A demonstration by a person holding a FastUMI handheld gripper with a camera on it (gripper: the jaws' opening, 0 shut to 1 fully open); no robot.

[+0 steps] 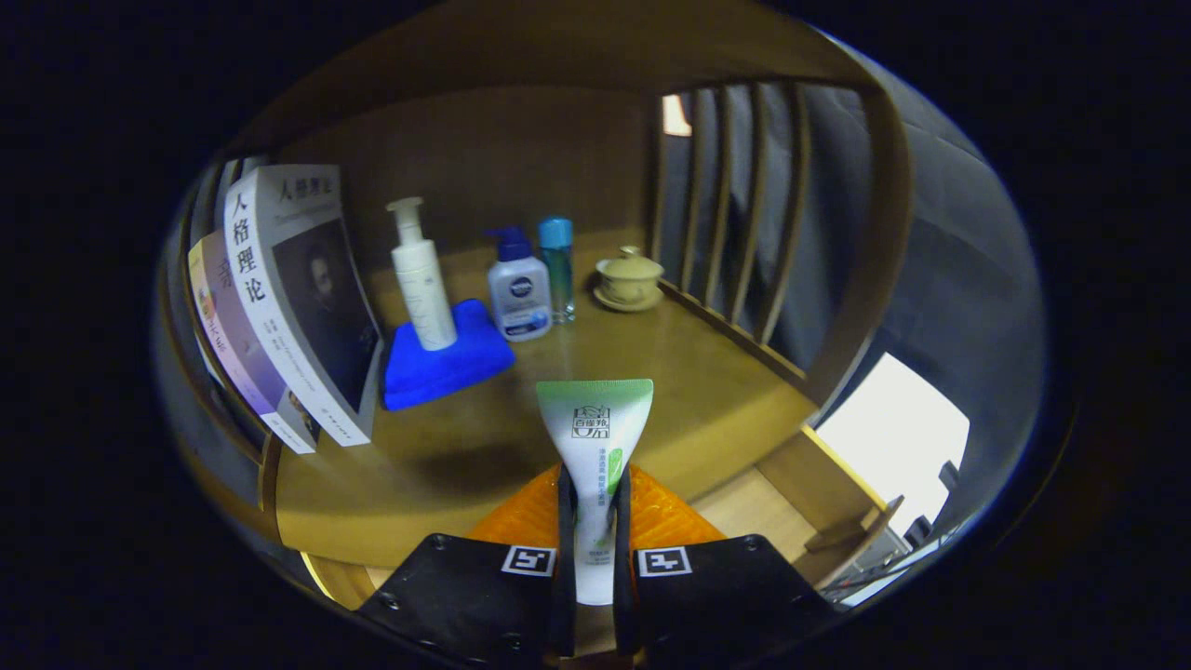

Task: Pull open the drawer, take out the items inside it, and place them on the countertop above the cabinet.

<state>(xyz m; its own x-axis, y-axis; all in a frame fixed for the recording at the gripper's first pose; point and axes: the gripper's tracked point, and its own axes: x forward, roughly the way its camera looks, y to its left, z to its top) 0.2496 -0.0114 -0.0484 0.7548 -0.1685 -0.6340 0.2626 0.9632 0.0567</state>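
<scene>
**Gripper clamped, fingers close together**

The gripper (594, 535) points forward and slightly down, its 2 fingers (566, 530) drawn in until they stand almost parallel. Both press against the sides of a tube (594, 437), whose flat end juts out ahead of the fingertips, off the surface.

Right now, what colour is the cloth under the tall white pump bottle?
Bright blue cloth, clearest in the gripper view.
</scene>
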